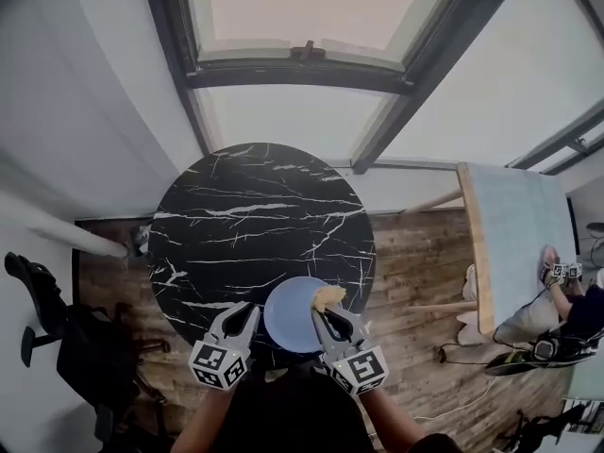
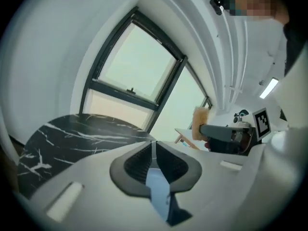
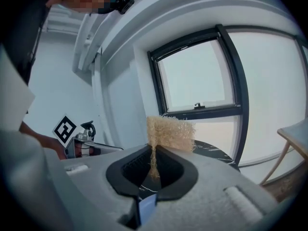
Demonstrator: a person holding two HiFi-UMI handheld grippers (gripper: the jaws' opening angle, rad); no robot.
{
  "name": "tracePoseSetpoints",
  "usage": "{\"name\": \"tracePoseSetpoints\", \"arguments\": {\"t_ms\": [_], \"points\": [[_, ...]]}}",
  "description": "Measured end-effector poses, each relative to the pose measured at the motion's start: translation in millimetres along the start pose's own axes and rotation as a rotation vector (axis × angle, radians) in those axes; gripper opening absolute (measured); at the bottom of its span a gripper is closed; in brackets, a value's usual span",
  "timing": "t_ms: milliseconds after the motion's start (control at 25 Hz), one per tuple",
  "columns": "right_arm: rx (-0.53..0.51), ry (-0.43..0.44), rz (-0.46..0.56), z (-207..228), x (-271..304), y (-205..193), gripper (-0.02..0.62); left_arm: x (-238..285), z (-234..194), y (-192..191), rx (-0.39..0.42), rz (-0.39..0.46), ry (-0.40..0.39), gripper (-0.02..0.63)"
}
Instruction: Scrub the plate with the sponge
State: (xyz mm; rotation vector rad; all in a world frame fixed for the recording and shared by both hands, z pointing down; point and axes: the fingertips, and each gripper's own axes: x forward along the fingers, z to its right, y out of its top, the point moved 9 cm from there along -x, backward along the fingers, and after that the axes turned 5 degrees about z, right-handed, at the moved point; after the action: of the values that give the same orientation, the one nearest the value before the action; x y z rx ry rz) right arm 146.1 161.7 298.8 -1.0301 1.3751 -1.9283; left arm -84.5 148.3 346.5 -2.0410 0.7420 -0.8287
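While the left gripper [image 1: 249, 311] pinches the blue plate [image 1: 293, 321] by its rim, its fingers pressed onto the thin edge, the right gripper [image 1: 323, 317] has its fingers closed on the tan sponge [image 1: 330, 296]. The sponge's lower part is squeezed narrow between the pads and its top fans out above them.

Both grippers are held up over the near edge of the round black marble table [image 1: 255, 225]. The plate is between them, above that same edge and clear of the tabletop. The sponge sits at the plate's upper right rim, on the side toward the table's centre; whether it touches the plate I cannot tell.

Beyond the table's far side is a dark-framed window [image 1: 302, 55]. A wooden floor [image 1: 415, 253] lies under the table, and a black chair [image 1: 57, 328] is to its left.
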Motion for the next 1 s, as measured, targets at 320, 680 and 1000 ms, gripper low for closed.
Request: {"name": "tracePoseSetpoints", "arguments": {"t_ms": [320,680,1000], "points": [[-0.032,-0.011,0.104,-23.2,-17.8,29.1,0.025,-38.8,41.3,41.2,0.114,0.156,-0.006,0.002],[-0.050,-0.018,0.101,-33.9,-16.3,18.9,0.023,-44.6,38.1,35.9,0.111,0.242,0.040,0.002],[-0.064,-0.033,0.085,-34.3,-16.2,16.6,0.021,-42.7,47.3,43.4,0.150,0.263,0.033,0.000]]}}
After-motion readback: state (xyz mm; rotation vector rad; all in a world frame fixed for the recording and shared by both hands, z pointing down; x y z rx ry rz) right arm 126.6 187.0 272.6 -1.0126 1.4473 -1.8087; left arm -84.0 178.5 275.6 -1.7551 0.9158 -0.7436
